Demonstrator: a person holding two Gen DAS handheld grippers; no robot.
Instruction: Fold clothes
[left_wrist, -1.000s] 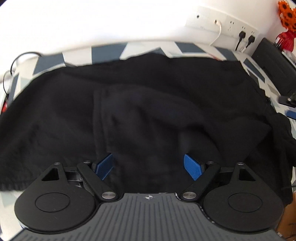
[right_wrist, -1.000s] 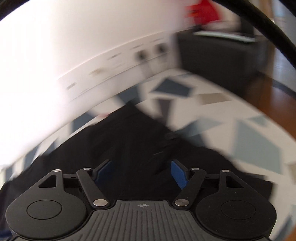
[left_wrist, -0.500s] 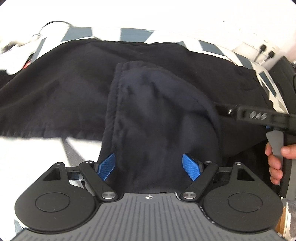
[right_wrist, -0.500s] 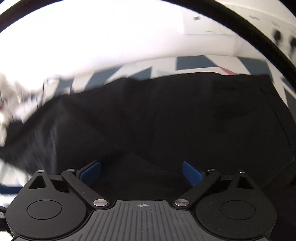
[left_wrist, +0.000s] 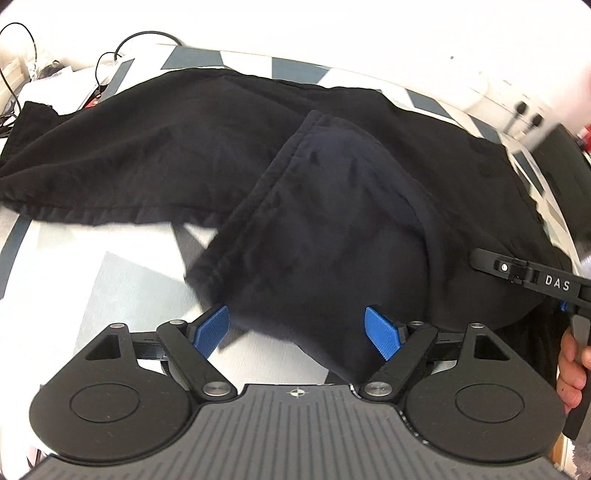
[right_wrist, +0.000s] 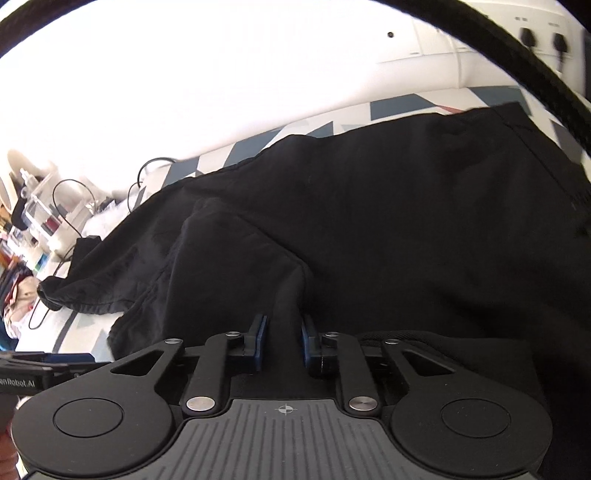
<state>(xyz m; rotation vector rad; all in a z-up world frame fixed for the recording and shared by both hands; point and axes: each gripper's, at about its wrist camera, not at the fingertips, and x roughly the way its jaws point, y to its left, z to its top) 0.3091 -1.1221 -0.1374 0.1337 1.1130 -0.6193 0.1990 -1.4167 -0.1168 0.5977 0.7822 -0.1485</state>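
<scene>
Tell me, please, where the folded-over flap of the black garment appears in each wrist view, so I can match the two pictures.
Left wrist view: the folded-over flap fills the centre, its stitched hem slanting down to the left, between the left claw's open pads.
Right wrist view: the flap lies left of centre; the right claw is closing on a ridge of the same fabric.
Shared landmark: the wall sockets, upper right in both.
</scene>
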